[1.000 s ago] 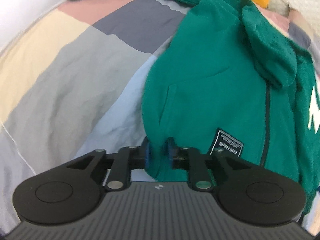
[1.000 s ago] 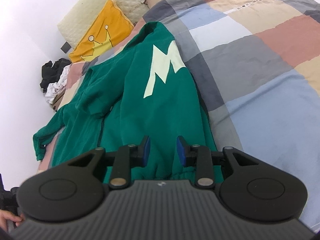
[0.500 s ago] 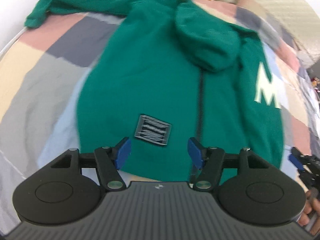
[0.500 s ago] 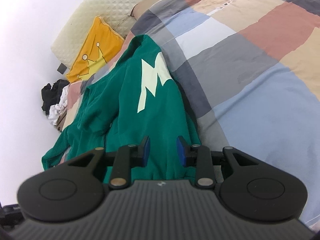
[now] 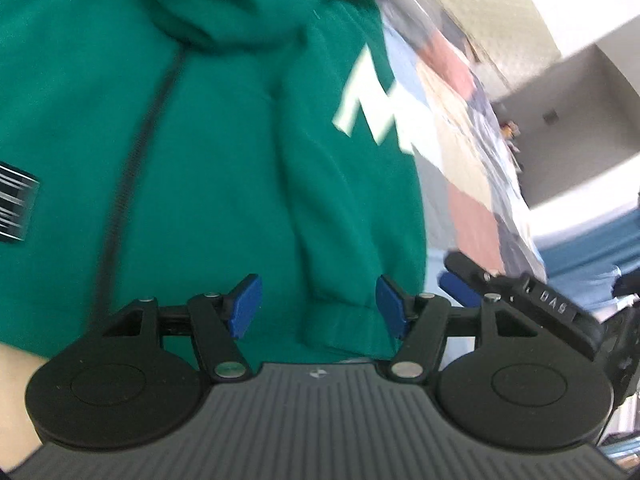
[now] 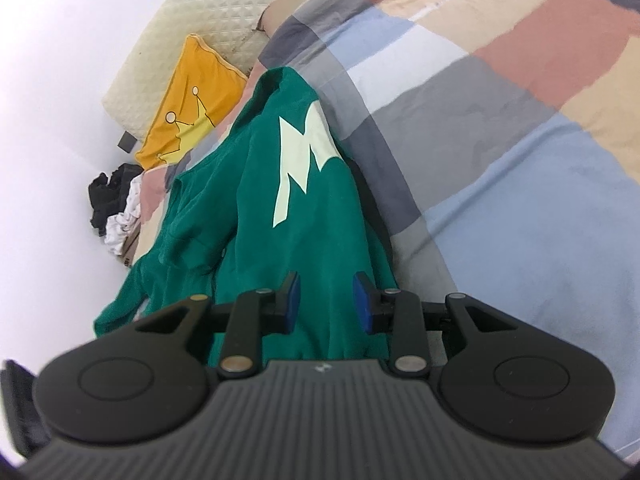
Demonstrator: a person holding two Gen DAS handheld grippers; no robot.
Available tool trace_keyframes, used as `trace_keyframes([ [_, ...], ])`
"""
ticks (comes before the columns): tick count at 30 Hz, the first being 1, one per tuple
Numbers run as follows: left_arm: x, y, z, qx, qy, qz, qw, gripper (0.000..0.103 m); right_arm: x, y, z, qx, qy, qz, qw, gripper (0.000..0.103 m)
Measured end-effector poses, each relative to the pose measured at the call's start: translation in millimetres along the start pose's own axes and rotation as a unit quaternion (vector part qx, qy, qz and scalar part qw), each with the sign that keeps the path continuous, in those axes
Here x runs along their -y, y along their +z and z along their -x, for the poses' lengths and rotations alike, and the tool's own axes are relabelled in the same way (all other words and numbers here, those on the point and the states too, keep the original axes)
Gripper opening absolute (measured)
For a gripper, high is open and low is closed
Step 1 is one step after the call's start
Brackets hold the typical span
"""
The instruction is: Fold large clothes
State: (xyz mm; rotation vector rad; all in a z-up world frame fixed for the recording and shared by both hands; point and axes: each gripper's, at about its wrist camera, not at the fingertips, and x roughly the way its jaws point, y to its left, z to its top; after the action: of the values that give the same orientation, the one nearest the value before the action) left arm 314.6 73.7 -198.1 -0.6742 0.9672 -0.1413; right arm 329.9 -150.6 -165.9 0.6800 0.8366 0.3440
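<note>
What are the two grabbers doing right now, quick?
Left gripper: open, fingers apart above the green hoodie, holding nothing.
Right gripper: cannot be told; hoodie cloth lies between the fingers, but a pinch isn't visible.

Large pale "M" (image 6: 301, 160) on green hoodie (image 6: 256, 216) — legible in both views. White letters "DAS" (image 5: 553, 303) on arm of right gripper (image 5: 460, 284). Black patch (image 5: 12, 208) on hoodie front — print too blurred to read.
</note>
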Motion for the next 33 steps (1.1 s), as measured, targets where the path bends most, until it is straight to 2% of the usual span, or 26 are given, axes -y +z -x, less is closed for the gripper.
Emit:
trace_keyframes([
  [4,15.2,-12.4,-26.6,0.002,0.024,-0.046,0.9987,0.075,6.9,4.4,1.0,0.002,0.006,-0.021,1.000,0.033],
  [6,16.4,-15.5,-31.4,0.013,0.010,-0.058,0.9982,0.079,10.1,6.6,1.7,0.003,0.015,-0.030,0.999,0.033],
  [12,10.9,-19.9,-42.4,0.024,-0.059,-0.062,0.9960,0.077,12.5,11.0,-2.7,0.004,0.021,-0.037,0.999,0.033],
  [13,8.3,-20.7,-43.7,0.022,-0.065,-0.059,0.9959,0.075,12.2,11.6,-3.9,0.003,0.019,-0.037,0.999,0.033],
  [14,3.9,-21.0,-45.5,0.019,-0.070,-0.047,0.9963,0.066,12.4,12.6,-5.6,0.003,0.019,-0.038,0.999,0.033],
  [15,-2.6,-22.2,-46.6,0.021,-0.069,-0.023,0.9971,0.053,12.5,13.9,-6.1,0.004,0.018,-0.038,0.999,0.033],
  [17,-13.6,-26.5,-52.2,0.017,-0.074,0.007,0.9971,0.047,8.7,15.9,-5.8,0.015,0.011,-0.023,1.000,0.033],
  [20,-20.3,-29.2,-54.9,0.015,-0.079,0.016,0.9966,0.042,2.1,16.9,-5.5,0.033,-0.007,-0.001,0.999,0.033],
  [23,-24.2,-26.2,-51.4,0.016,-0.089,0.029,0.9955,0.031,4.5,17.8,-12.3,0.031,-0.011,-0.004,0.999,0.033],
  [27,-22.3,-25.9,-32.5,0.039,-0.108,0.026,0.9930,0.027,5.2,16.6,-18.7,0.027,-0.017,-0.006,0.999,0.033],
  [33,-18.7,-13.2,25.7,0.100,-0.137,0.014,0.9854,0.026,0.5,18.8,-15.8,0.040,-0.025,0.007,0.999,0.033],
])
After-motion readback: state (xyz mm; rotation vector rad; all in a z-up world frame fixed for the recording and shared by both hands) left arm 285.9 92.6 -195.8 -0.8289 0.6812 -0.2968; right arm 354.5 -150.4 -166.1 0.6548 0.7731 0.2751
